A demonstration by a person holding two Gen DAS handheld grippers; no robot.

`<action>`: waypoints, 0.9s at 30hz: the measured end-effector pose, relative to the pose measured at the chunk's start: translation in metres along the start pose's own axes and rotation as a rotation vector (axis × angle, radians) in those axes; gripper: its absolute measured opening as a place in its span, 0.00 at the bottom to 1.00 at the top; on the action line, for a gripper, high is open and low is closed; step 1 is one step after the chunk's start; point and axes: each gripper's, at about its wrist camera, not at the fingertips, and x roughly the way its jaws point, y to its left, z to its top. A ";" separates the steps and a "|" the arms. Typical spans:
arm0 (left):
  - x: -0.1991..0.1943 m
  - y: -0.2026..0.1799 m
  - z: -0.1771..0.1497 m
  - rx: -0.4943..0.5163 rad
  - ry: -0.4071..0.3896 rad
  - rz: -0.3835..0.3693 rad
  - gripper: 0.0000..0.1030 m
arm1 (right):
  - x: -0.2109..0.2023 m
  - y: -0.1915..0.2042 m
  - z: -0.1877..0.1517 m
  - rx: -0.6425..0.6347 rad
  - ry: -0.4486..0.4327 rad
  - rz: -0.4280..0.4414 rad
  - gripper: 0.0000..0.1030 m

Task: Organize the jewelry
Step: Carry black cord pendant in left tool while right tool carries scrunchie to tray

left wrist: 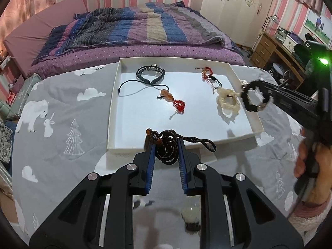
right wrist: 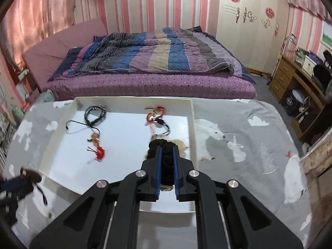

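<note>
left gripper (left wrist: 166, 145) pinching braided dark cord (left wrist: 166, 147) at frame centre, white tray (left wrist: 116, 103) lying just above | right gripper (right wrist: 166, 155) pinching black bead bracelet (right wrist: 164, 145) — we are probably hovering over tray's right side

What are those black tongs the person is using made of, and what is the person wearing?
Both the left tongs and the right tongs are black angular frames with round silver rivets at the hinges and ribbed blue pads lining the two fingers. Seen from the left wrist view, the right one has a long black body with a green light glowing near its top. The hand gripping it wears a fuzzy pink-and-white cuff.
</note>
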 end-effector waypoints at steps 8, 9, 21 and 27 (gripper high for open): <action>0.041 0.010 0.026 0.015 0.018 0.046 0.19 | 0.010 0.004 -0.004 -0.175 0.055 0.056 0.10; 0.045 0.013 0.028 0.015 0.023 0.048 0.19 | 0.013 0.005 -0.006 -0.191 0.065 0.069 0.10; 0.098 0.030 0.041 0.024 0.085 0.029 0.19 | 0.058 0.017 -0.025 -0.335 0.170 0.116 0.10; 0.111 0.028 0.044 0.042 0.087 0.031 0.19 | 0.075 0.008 -0.028 -0.338 0.186 0.075 0.10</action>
